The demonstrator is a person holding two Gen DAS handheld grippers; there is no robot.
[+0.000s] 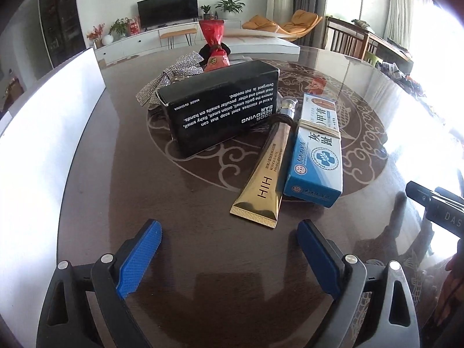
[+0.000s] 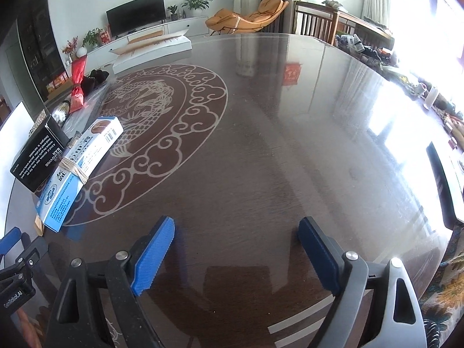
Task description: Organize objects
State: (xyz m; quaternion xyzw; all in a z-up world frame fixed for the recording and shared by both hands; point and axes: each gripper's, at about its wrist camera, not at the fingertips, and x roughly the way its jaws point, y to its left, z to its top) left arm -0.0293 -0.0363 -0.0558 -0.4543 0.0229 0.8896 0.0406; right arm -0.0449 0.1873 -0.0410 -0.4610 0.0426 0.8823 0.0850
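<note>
A black soap box [image 1: 220, 107] stands on the dark round table [image 1: 203, 203]. A gold tube [image 1: 266, 179] lies to its right, with a dark hair tie around its neck. A blue-white medicine box [image 1: 316, 148] with a rubber band lies beside the tube. Behind are a rhinestone bow [image 1: 171, 78] and a red wrapped item [image 1: 214, 46]. My left gripper [image 1: 229, 249] is open and empty, just short of the tube. My right gripper [image 2: 236, 246] is open and empty over bare table, right of the medicine box [image 2: 78, 168] and the soap box [image 2: 37, 156].
A white board [image 1: 43, 133] stands along the table's left side. The table's far edge meets a white bench [image 2: 150, 49]. Clutter lines the right side [image 2: 435, 101]. The right gripper's body shows at the left view's right edge [image 1: 435, 206].
</note>
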